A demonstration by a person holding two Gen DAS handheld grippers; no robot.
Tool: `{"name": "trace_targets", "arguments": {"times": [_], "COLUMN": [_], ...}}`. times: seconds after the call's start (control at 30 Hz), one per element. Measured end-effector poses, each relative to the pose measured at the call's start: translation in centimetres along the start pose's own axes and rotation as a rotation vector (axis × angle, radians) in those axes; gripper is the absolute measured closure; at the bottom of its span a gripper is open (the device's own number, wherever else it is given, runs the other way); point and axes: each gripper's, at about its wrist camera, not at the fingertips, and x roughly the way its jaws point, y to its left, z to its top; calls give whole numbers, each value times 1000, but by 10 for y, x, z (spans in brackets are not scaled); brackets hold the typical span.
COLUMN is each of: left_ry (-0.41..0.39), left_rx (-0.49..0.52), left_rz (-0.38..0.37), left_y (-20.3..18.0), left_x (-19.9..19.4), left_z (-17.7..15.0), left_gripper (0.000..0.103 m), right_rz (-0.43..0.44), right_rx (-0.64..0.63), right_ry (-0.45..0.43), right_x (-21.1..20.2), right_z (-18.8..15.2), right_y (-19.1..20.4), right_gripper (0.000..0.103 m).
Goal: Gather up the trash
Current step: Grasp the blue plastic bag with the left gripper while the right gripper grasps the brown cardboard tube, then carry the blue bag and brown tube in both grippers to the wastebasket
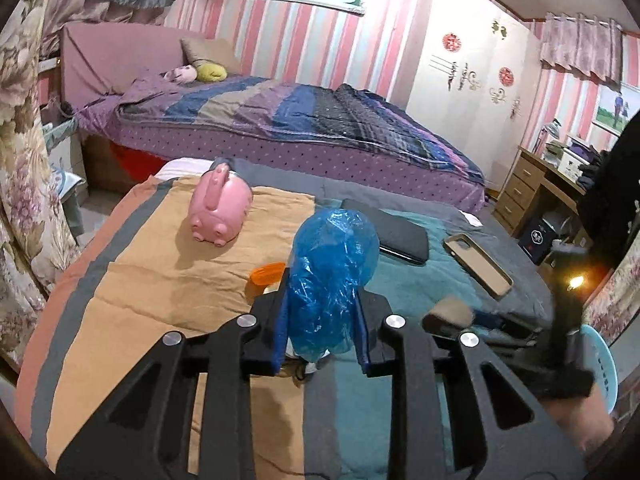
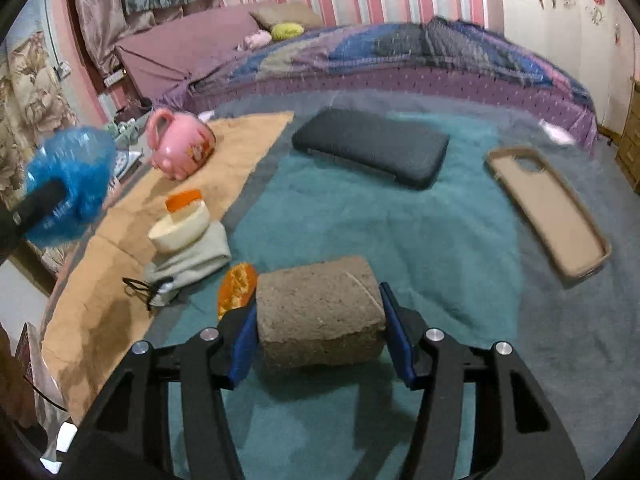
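Note:
My left gripper (image 1: 322,320) is shut on a crumpled blue plastic bag (image 1: 332,276) and holds it above the blanket-covered surface; the bag also shows at the left of the right wrist view (image 2: 70,184). My right gripper (image 2: 318,320) is shut on a brown cardboard tube (image 2: 318,312), held just above the teal blanket (image 2: 360,216). The tube and right gripper show blurred in the left wrist view (image 1: 448,314). An orange peel piece (image 2: 237,289) lies beside the right gripper's left finger. A cream cup with an orange lid (image 2: 182,218) rests on a grey-green pouch (image 2: 188,264).
A pink piggy bank (image 2: 180,146) sits on the tan cloth. A dark grey case (image 2: 370,148) and a beige phone case (image 2: 548,210) lie on the blanket. A purple bed (image 1: 280,120) is behind. A light blue basket (image 1: 600,364) stands at the right; a wooden desk (image 1: 528,188) beyond.

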Motion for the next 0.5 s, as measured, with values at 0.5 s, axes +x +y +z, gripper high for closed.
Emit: {"name": "trace_targets", "arguments": {"times": [0.5], "left_ry": [-32], "left_rx": [57], "left_rz": [-77], "left_y": [-35], "left_x": [-23], "left_z": [-2], "left_gripper": [78], "right_rz": [-92], "right_rx": [20], "right_ry": [-317], "right_x": [-140], "right_z": [-1], "right_y": [-14], "right_gripper": [48]}}
